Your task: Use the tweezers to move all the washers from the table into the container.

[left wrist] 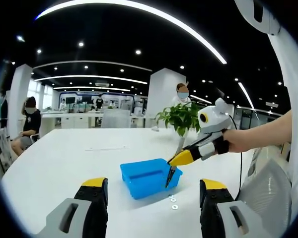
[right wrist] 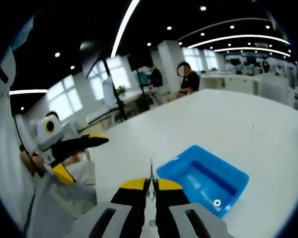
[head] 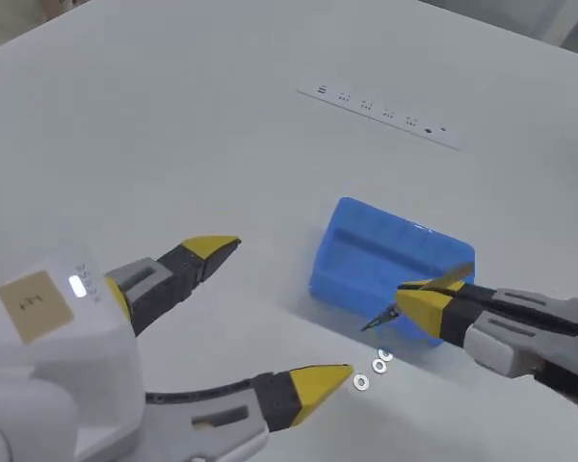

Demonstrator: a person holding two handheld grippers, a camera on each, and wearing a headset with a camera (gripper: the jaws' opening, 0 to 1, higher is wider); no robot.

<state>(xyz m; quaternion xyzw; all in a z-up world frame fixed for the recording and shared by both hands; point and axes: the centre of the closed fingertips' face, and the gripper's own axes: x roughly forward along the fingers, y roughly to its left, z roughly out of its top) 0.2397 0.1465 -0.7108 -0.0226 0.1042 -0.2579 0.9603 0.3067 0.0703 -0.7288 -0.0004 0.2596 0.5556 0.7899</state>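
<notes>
A blue container (head: 385, 252) lies on the white table (head: 173, 125). Three small washers (head: 361, 383) rest on the table just in front of it, and one washer (right wrist: 217, 202) lies inside the container (right wrist: 203, 177). My right gripper (head: 426, 300) is shut on slim tweezers (head: 379, 319), whose tips hang over the container's near edge, a little above the washers. In the right gripper view the tweezers (right wrist: 150, 171) stick out between the closed jaws (right wrist: 150, 184). My left gripper (head: 270, 313) stands open and holds nothing, to the left of the washers (left wrist: 174, 200) and container (left wrist: 148, 177).
A white strip with small dark markings (head: 380, 114) lies farther back on the table. Beyond the table stand a potted plant (left wrist: 181, 118) and several people at desks (left wrist: 30, 124). A person's hand (left wrist: 248, 138) holds the right gripper (left wrist: 188, 156).
</notes>
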